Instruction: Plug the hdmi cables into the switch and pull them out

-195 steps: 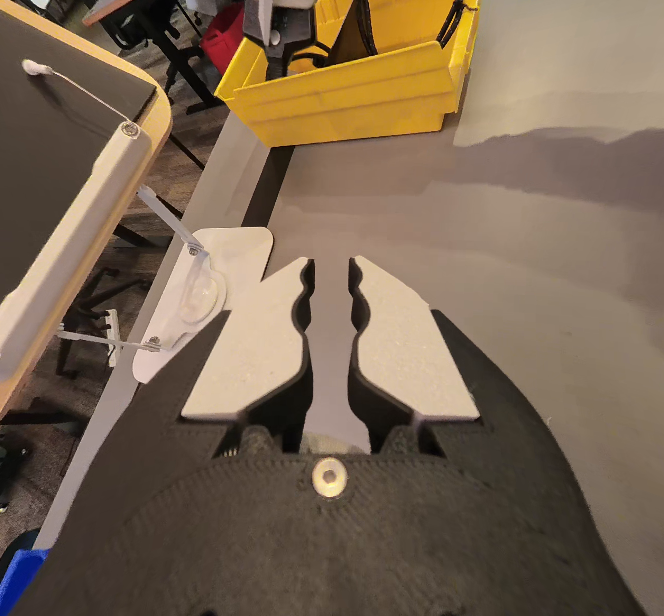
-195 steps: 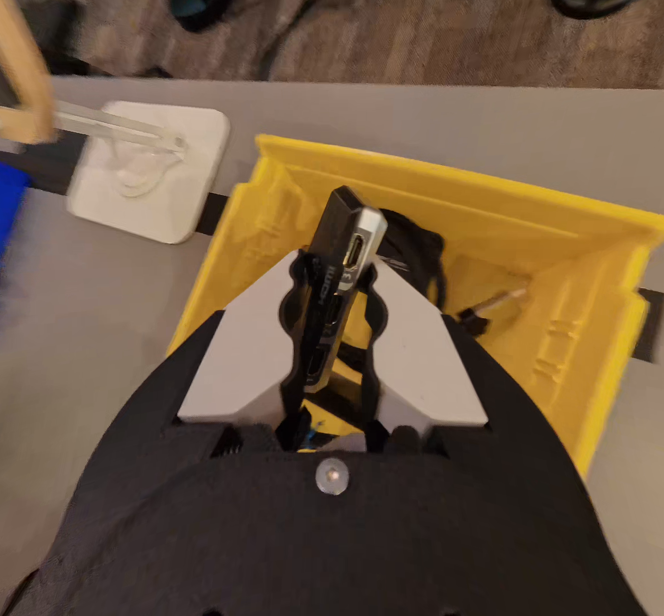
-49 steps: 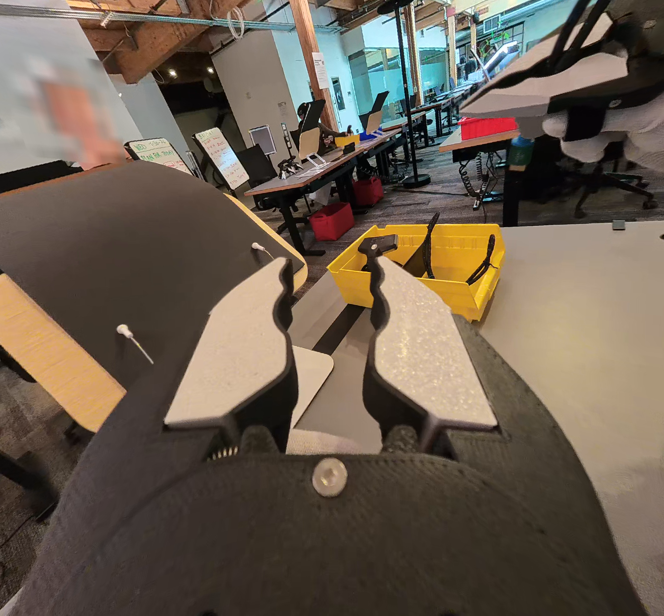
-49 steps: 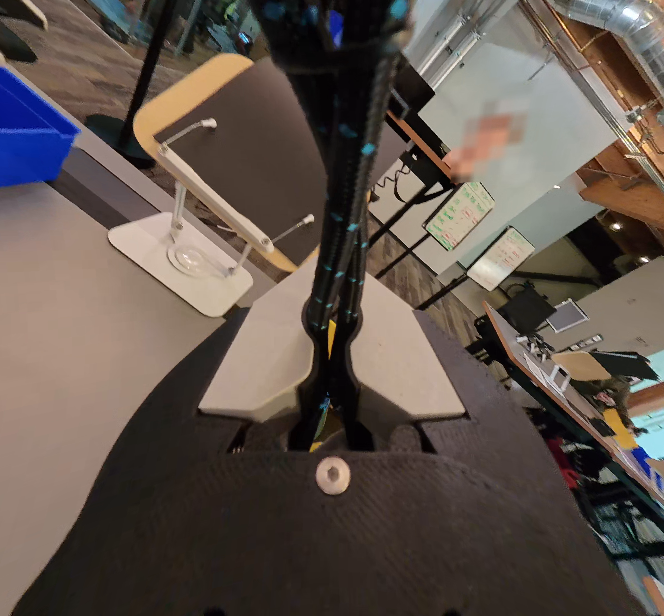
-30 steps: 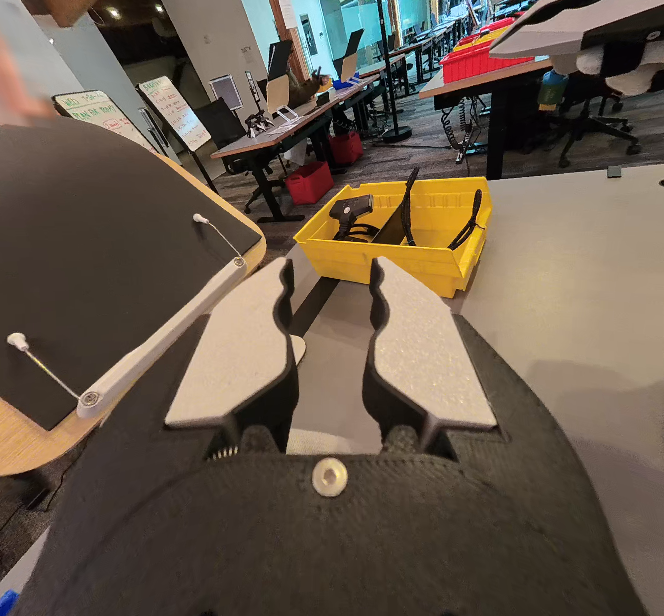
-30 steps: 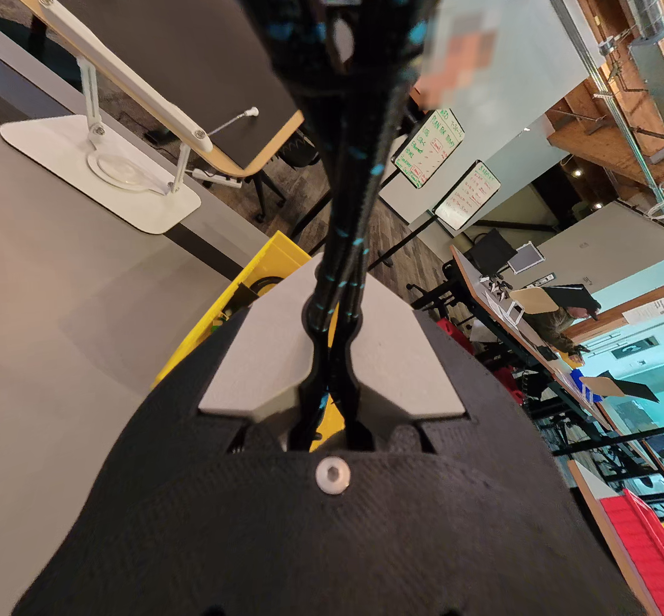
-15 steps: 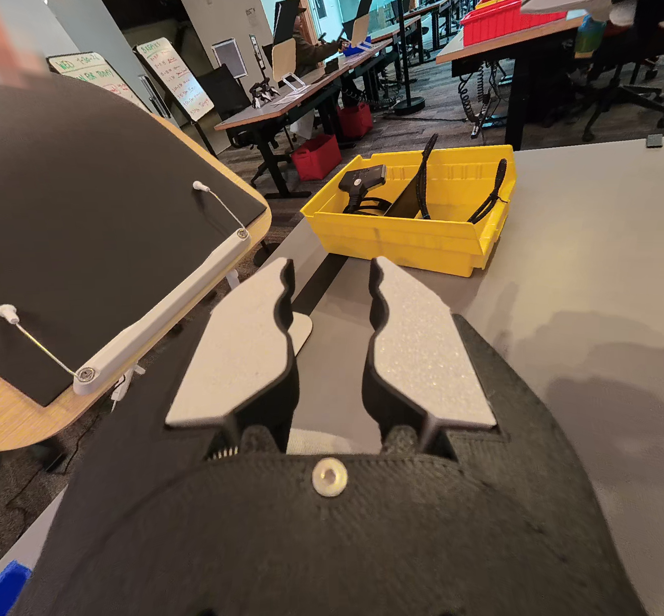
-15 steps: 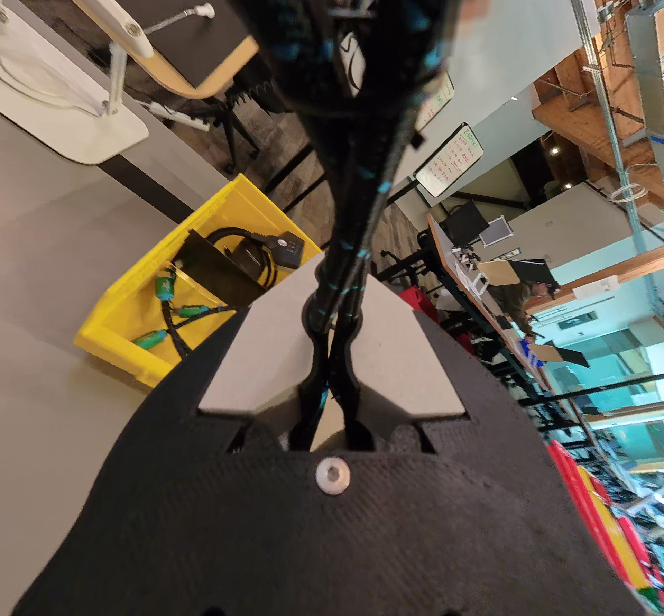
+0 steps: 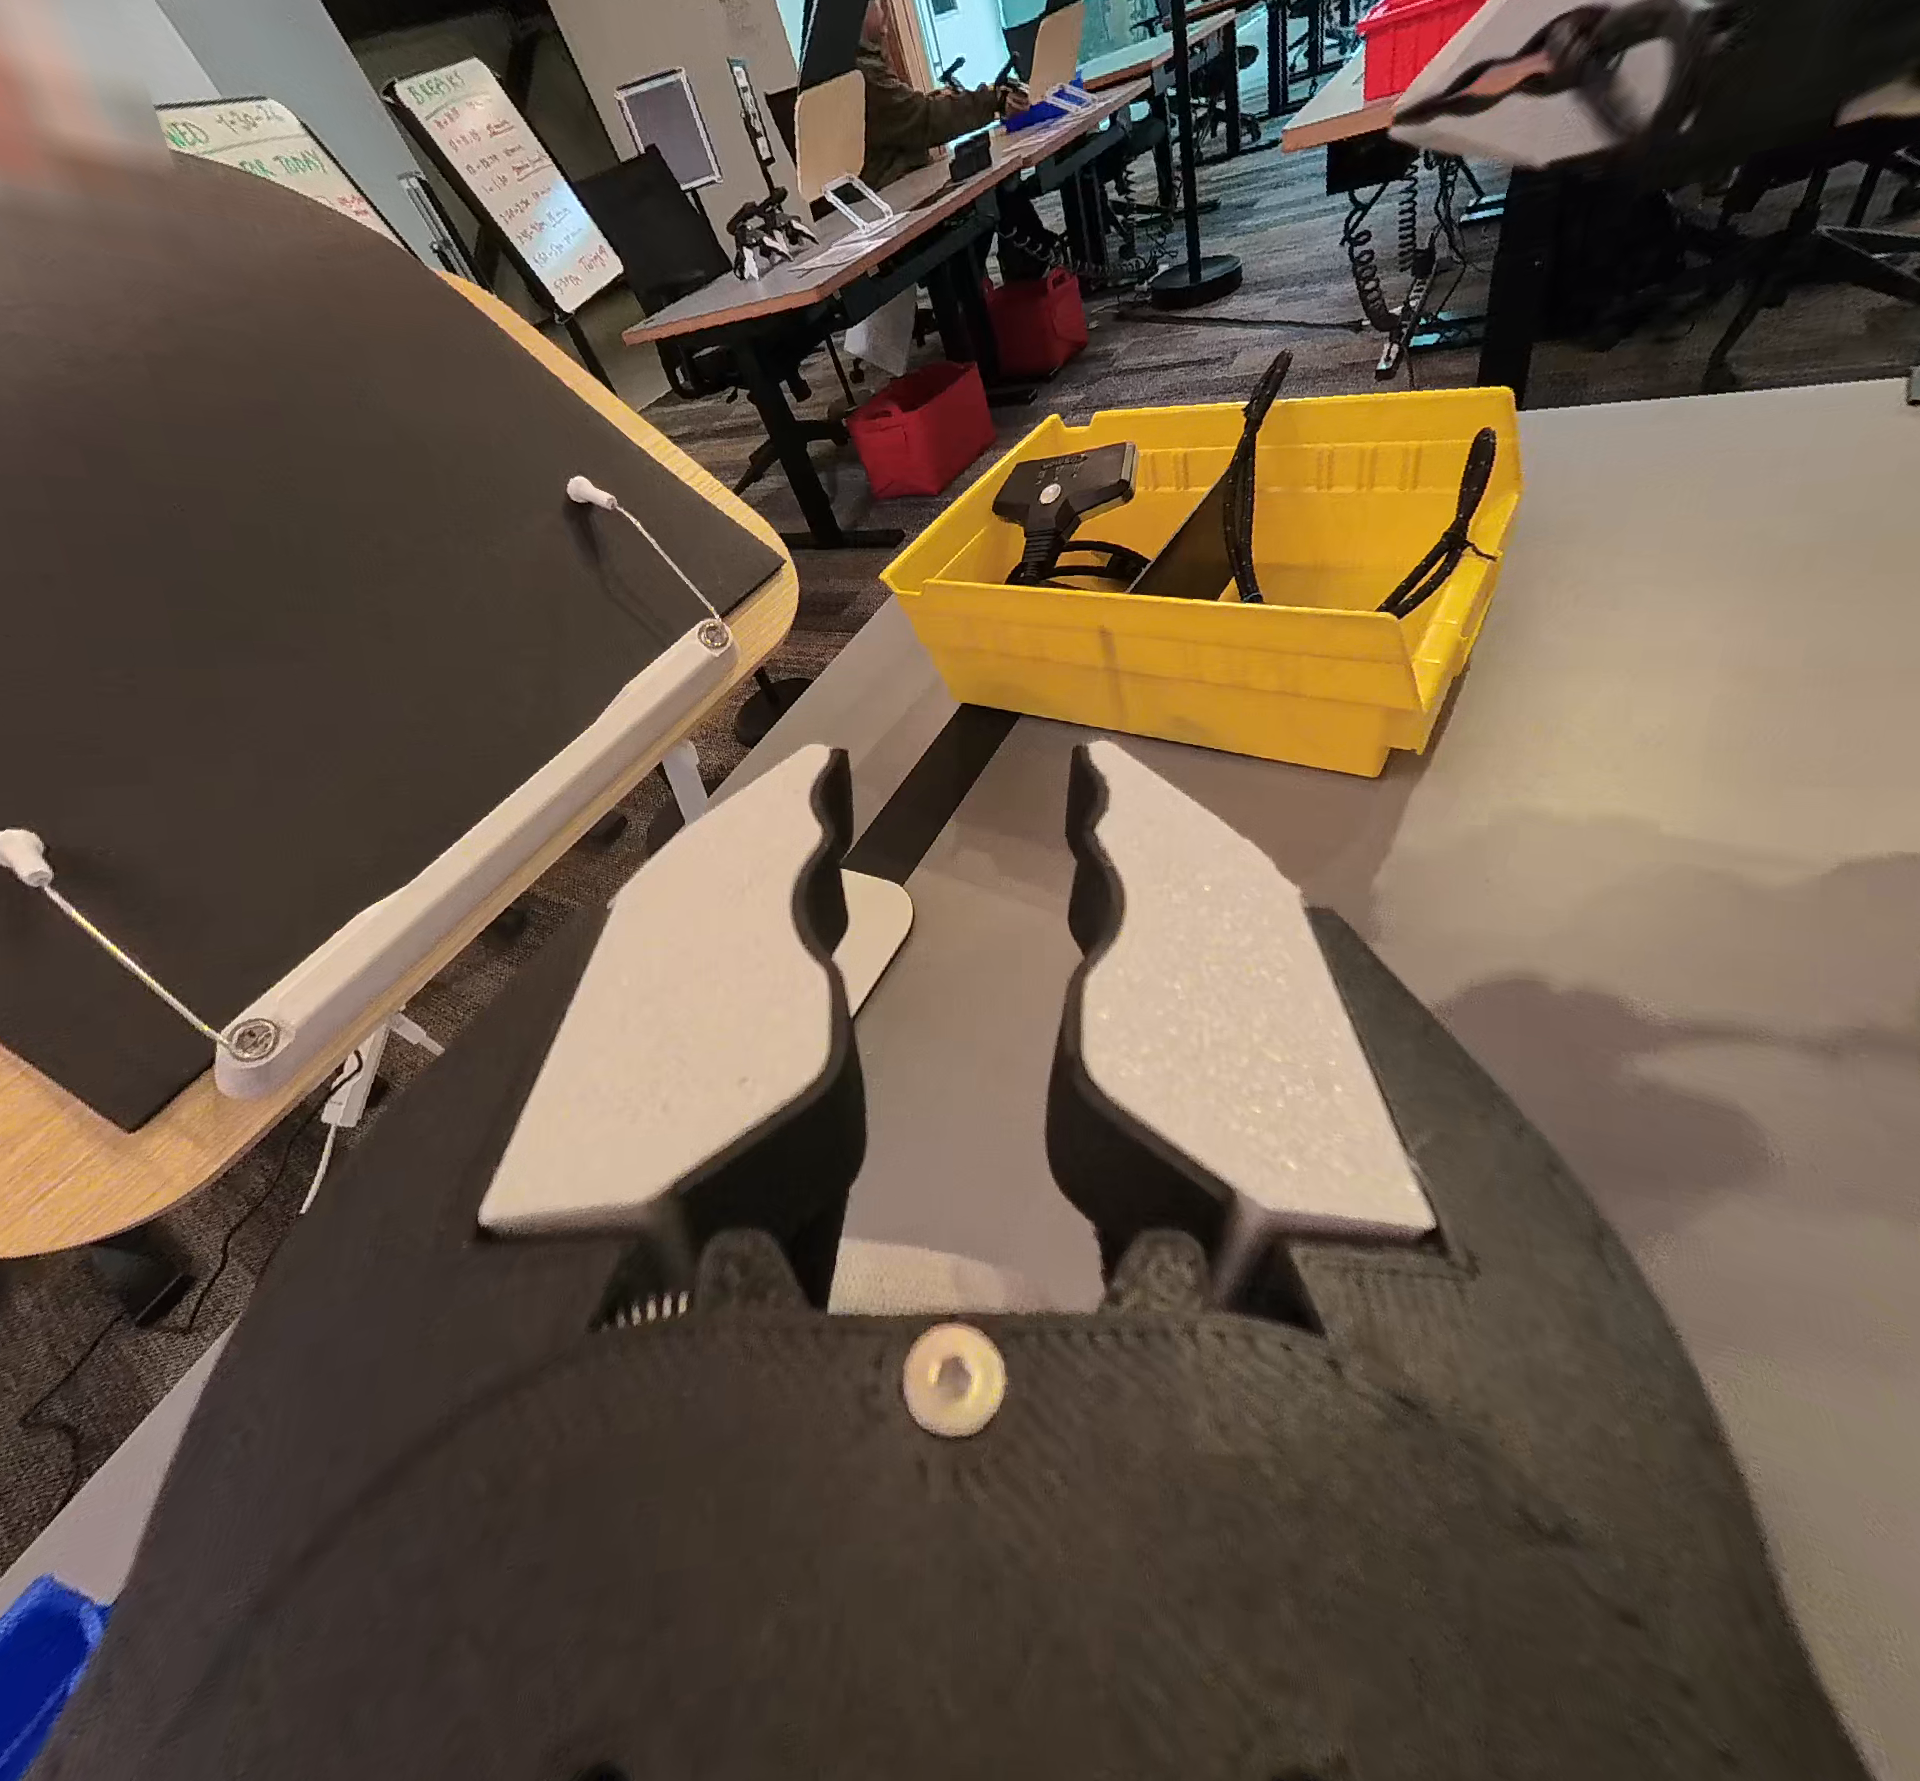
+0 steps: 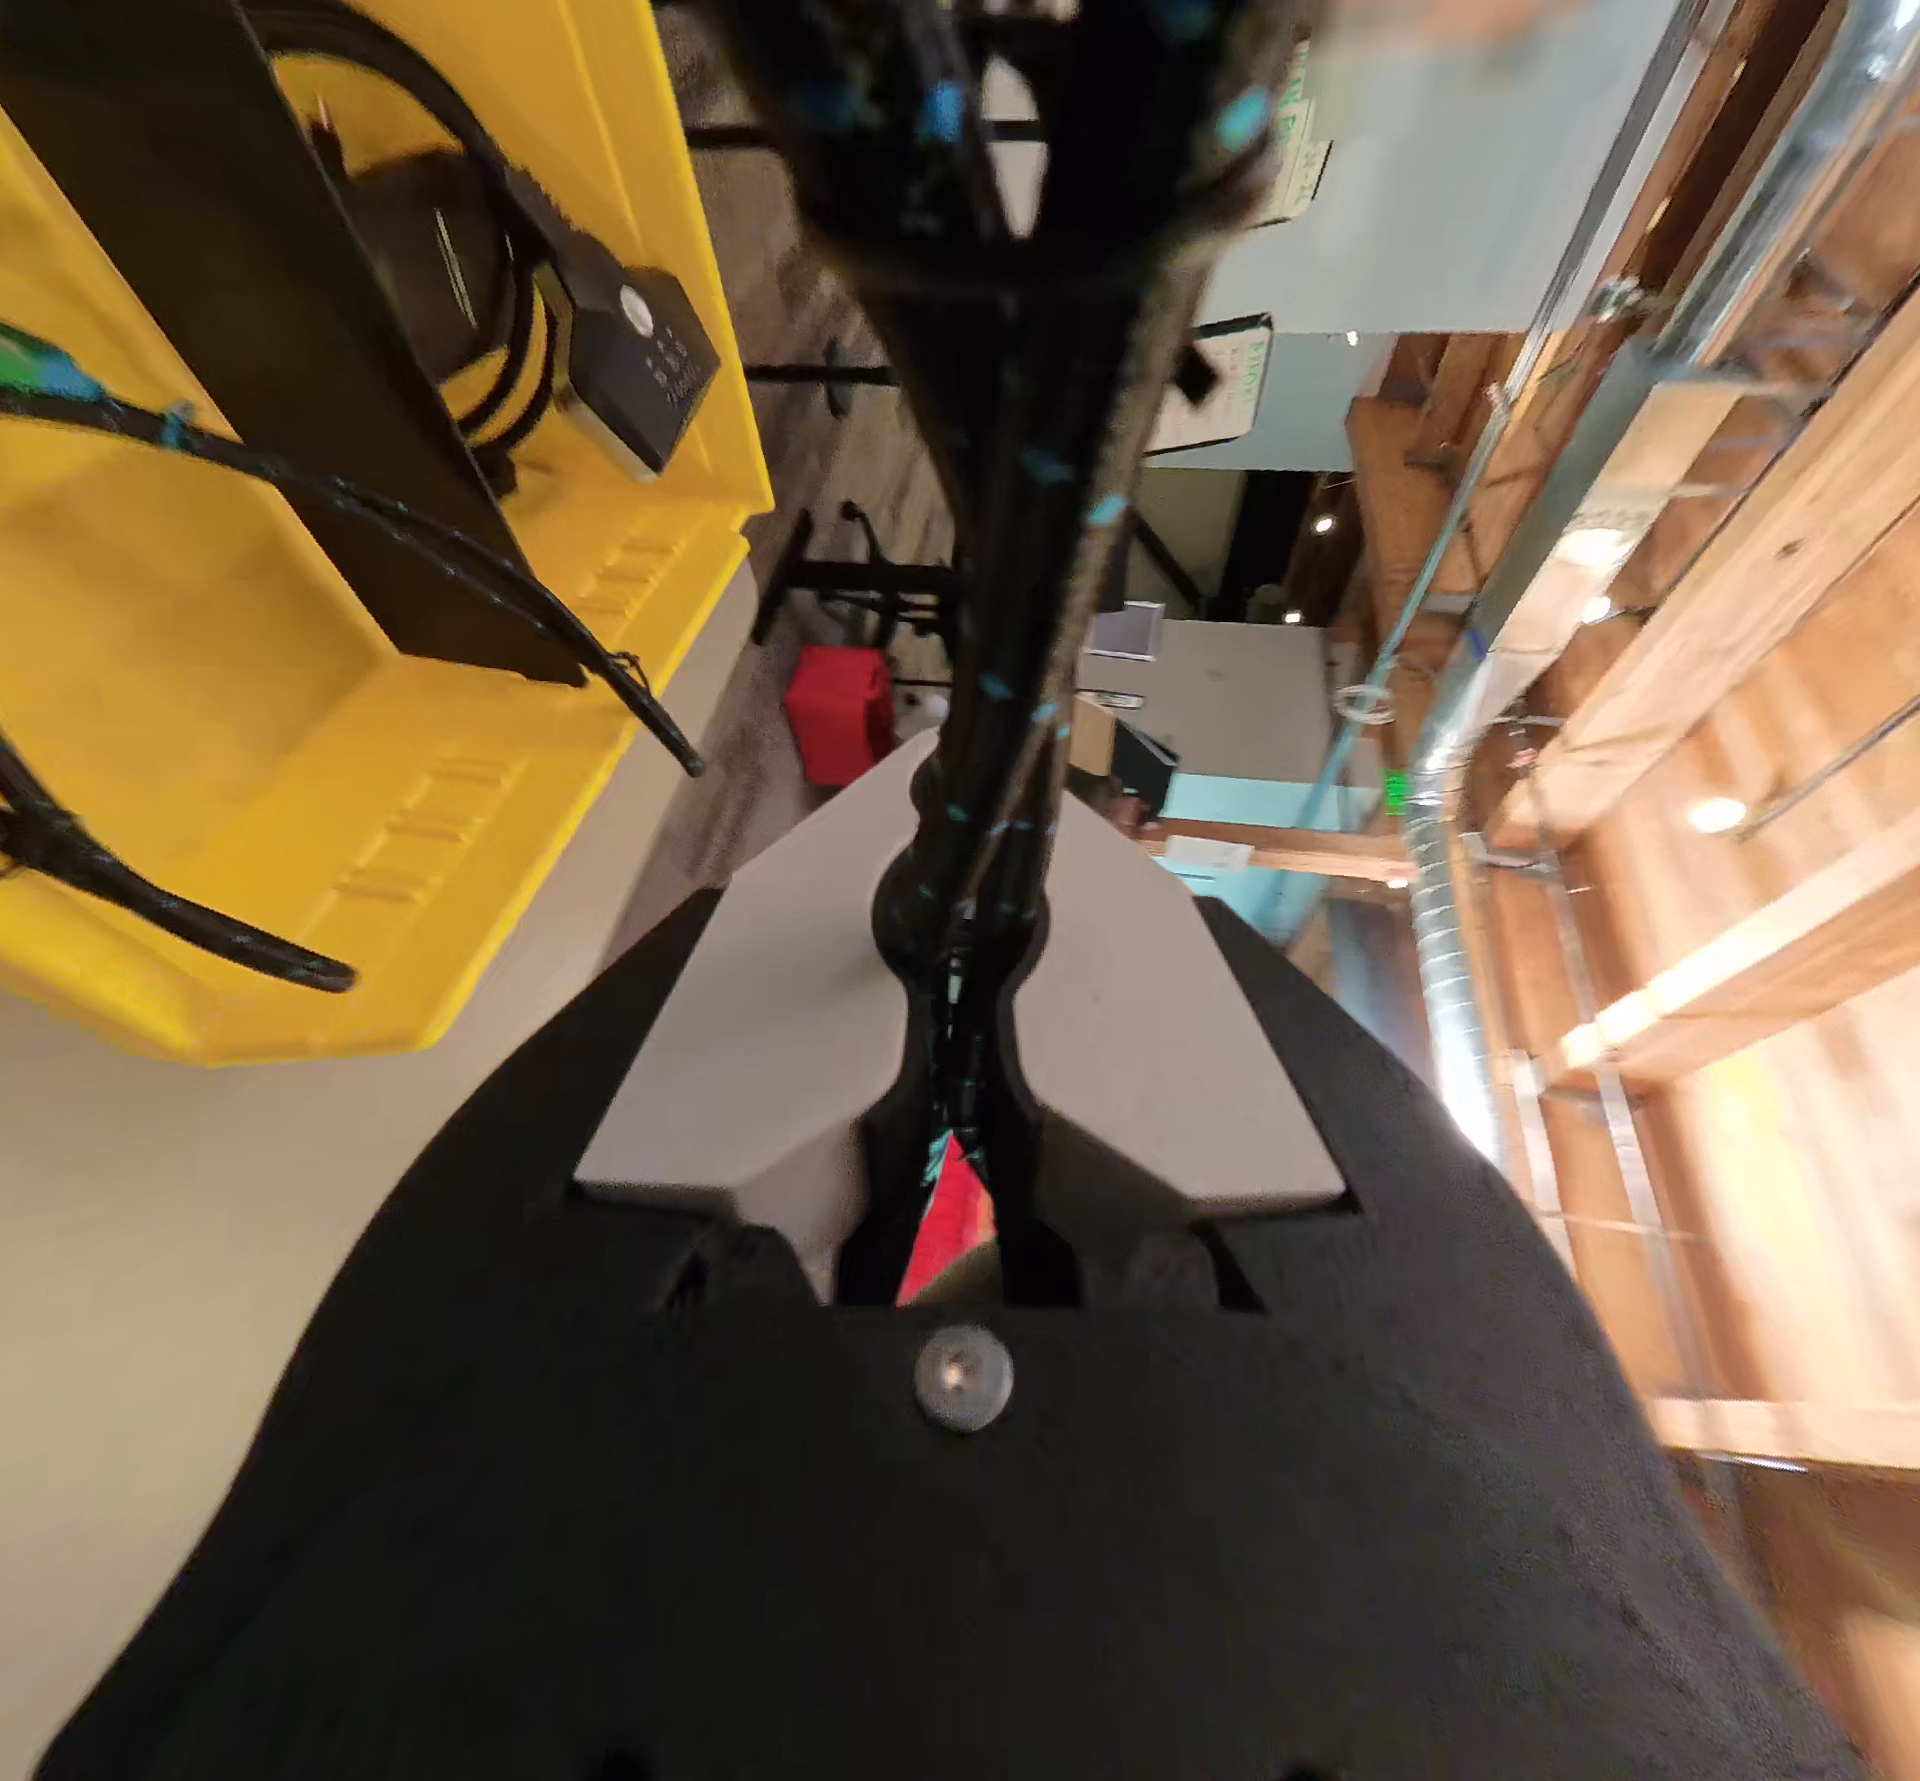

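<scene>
Right wrist view: right gripper (image 10: pixel 961 796) fingers clamped on braided cable bundle (image 10: pixel 1023 484); left gripper (image 9: pixel 951 786) fingers apart, empty.

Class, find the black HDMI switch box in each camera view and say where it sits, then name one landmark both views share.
Left wrist view: the black HDMI switch lies at the back left corner inside the yellow bin, upper middle of the picture.
Right wrist view: the switch shows in the upper left, in the bin, which appears tilted.
Shared landmark: the black divider panel standing in the bin beside the switch.
</scene>
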Motion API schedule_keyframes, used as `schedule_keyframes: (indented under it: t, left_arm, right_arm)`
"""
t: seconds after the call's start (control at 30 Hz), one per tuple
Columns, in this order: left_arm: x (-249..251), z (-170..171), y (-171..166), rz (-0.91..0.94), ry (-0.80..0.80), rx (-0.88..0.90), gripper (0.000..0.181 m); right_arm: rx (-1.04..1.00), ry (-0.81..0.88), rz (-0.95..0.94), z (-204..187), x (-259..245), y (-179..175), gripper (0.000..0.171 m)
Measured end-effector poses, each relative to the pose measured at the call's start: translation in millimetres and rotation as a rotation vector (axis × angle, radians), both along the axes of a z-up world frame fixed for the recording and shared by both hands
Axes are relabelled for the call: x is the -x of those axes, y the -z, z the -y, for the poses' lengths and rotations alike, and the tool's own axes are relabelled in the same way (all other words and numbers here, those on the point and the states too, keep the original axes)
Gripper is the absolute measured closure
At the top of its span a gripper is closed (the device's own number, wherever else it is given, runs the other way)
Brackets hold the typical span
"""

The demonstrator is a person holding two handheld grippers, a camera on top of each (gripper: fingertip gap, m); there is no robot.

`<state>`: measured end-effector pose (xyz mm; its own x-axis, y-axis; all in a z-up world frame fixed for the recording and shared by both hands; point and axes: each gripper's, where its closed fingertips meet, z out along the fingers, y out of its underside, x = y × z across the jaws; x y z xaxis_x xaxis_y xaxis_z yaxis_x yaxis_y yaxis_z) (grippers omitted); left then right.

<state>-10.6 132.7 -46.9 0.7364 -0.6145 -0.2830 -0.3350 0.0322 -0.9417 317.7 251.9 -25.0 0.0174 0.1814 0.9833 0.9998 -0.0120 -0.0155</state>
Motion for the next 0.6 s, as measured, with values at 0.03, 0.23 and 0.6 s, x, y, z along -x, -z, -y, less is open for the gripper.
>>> schedule_keyframes:
  t: [0.03,0.23,0.6]
  left_arm:
    - [0,0,1,-0.001,-0.001,0.001,0.142]
    - [0,-2,5,-0.013,-0.001,0.008,0.142]
    - [-3,-5,14,-0.033,0.002,0.029,0.142]
  right_arm:
    - [-0.012,0.004,0.059,-5,1,5,0.171]
    - [0.033,0.038,0.303,-44,-4,55,0.171]
    - [0.152,0.059,0.822,-81,-12,138,0.171]
